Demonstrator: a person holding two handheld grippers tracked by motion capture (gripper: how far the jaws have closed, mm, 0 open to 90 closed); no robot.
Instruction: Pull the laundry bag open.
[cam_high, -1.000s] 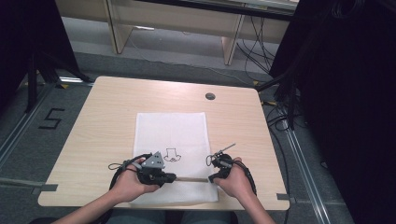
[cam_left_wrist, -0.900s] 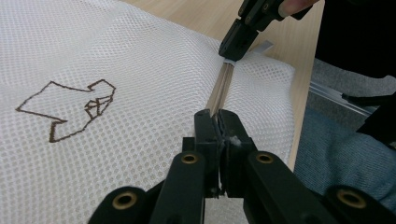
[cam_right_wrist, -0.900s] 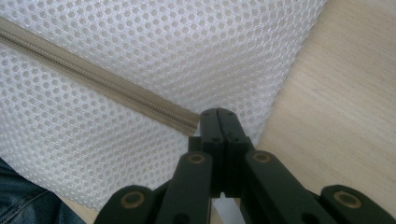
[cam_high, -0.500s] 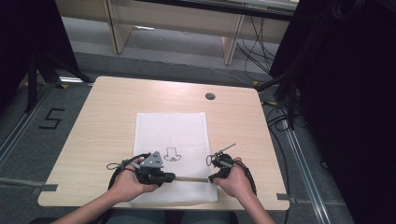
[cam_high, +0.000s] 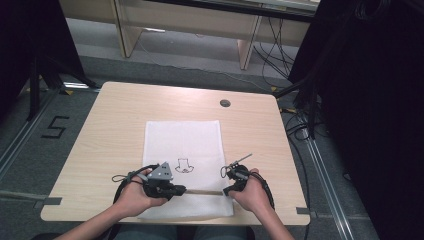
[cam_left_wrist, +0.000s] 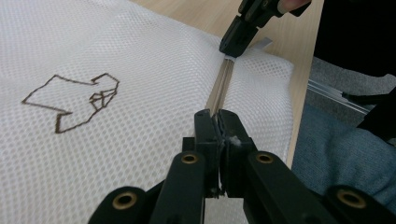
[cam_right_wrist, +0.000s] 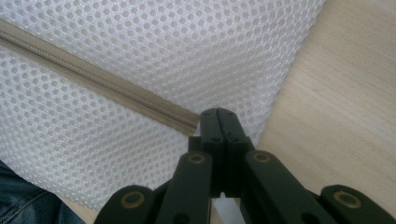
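Observation:
A white mesh bag (cam_high: 182, 142) lies flat on the wooden table (cam_high: 115, 115), with a brown outline figure (cam_high: 184, 166) stitched on it. A beige zipper (cam_high: 205, 191) runs across the bag near the front edge. My left gripper (cam_high: 182, 190) is shut on the zipper's left part; in the left gripper view the jaws (cam_left_wrist: 217, 119) pinch the zipper (cam_left_wrist: 222, 84). My right gripper (cam_high: 226, 190) is shut at the zipper's right end. In the right gripper view its tips (cam_right_wrist: 218, 114) meet the zipper (cam_right_wrist: 93, 77) end at the mesh bag's (cam_right_wrist: 187, 42) corner.
A round cable hole (cam_high: 225, 103) sits in the table toward the far right. Bare wood (cam_right_wrist: 336, 93) lies right of the bag. Cables and dark stands are on the floor at the right, and shelving legs stand beyond the table.

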